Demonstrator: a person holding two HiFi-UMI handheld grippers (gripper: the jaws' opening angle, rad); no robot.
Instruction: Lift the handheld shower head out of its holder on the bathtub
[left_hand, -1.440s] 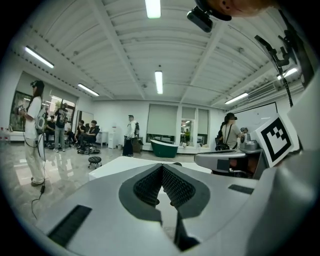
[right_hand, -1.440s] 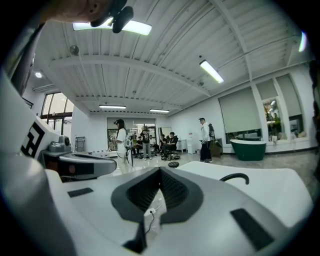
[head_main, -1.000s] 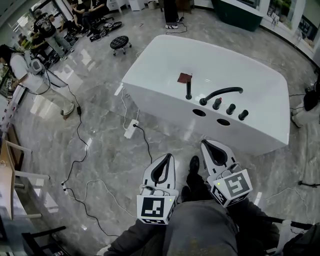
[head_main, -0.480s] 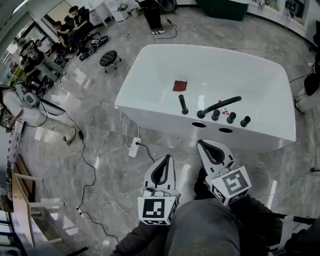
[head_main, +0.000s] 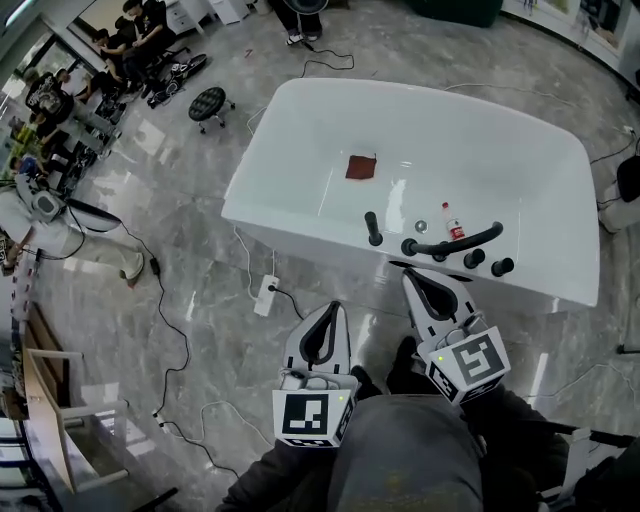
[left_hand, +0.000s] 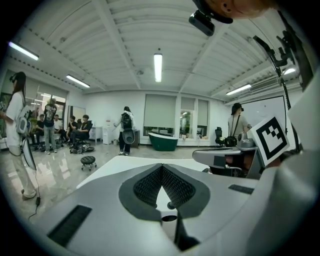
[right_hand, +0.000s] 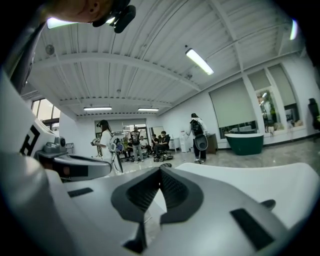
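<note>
Handheld shower head (head_main: 373, 229), slim and black, stood upright in its holder on the near rim of the white oval bathtub (head_main: 290, 225), with nothing touching it. Just to its right on that rim, the curved black spout (head_main: 455, 241) reached across, with two round black knobs (head_main: 474, 258) beside it. Inside the tub lay a reddish-brown square piece (head_main: 361, 167), a small clear bottle with a red label (head_main: 453, 225) and a round metal drain (head_main: 421, 226). Your right gripper (head_main: 412, 277) had its jaws pressed together on nothing, tips close below the rim near the spout. Your left gripper (head_main: 334, 312) was likewise closed and empty, held over the grey marble floor (head_main: 180, 250), short of the tub. A white power strip (head_main: 264, 291) lay on that floor beside the tub's wall.
</note>
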